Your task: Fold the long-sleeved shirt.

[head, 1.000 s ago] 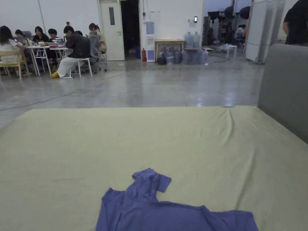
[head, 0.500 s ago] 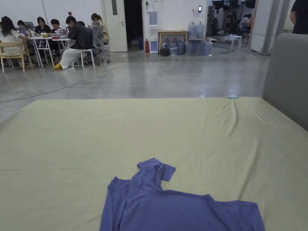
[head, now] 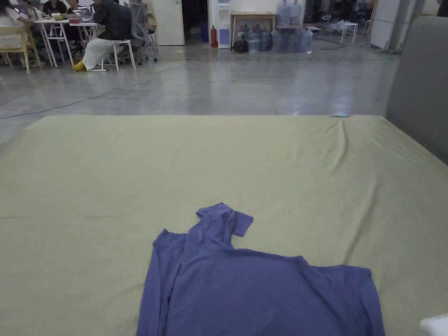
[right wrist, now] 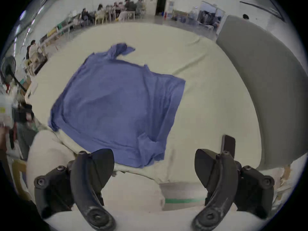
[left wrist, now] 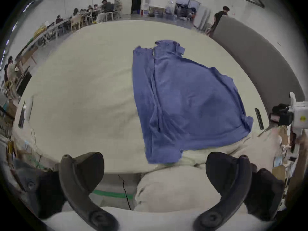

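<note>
Blue cotton long-sleeved shirt [head: 258, 288] lay flat on the pale green bedsheet [head: 218, 166], collar pointing away from you. Your left gripper [left wrist: 154, 169] and right gripper [right wrist: 154, 166] both hung wide open and empty, just short of the near hem, about equally close.

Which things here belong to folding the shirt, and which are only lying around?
For the job:
blue shirt
left gripper, open
right gripper, open
bed sheet under the shirt

Lying about:
dark phone on the bed
water bottles
</note>
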`<control>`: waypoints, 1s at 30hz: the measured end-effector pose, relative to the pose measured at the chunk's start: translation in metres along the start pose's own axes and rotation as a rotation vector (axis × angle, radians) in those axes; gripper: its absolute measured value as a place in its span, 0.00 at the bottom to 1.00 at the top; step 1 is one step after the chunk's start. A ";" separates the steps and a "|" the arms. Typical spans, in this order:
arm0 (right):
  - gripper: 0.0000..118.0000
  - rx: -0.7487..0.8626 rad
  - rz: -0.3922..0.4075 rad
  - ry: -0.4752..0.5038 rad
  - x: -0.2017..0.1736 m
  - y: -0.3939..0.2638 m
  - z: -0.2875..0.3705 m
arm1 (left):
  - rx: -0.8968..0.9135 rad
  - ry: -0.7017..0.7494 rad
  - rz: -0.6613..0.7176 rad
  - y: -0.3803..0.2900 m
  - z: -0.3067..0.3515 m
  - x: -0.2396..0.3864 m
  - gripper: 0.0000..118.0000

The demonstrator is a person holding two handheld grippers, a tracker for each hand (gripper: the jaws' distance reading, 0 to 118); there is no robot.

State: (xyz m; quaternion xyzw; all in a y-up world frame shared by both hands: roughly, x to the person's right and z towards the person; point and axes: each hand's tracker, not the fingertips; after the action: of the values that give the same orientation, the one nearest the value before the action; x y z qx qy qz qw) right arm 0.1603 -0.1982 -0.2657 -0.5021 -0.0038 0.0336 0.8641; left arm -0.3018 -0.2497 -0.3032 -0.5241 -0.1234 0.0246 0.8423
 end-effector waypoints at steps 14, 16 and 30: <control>0.00 0.051 -0.094 0.148 -0.047 -0.011 -0.022 | 0.016 0.045 -0.030 0.017 0.019 0.011 0.00; 0.00 0.052 -0.097 0.156 -0.050 -0.007 -0.025 | 0.030 0.035 -0.025 0.028 0.019 0.013 0.00; 0.00 0.030 -0.118 0.192 -0.049 0.010 -0.053 | 0.024 -0.004 -0.074 0.086 -0.017 0.034 0.00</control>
State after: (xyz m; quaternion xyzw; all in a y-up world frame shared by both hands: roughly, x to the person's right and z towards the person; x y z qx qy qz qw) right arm 0.1130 -0.2423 -0.2993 -0.4890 0.0497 -0.0656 0.8684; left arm -0.2573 -0.2204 -0.3810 -0.5089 -0.1441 -0.0039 0.8487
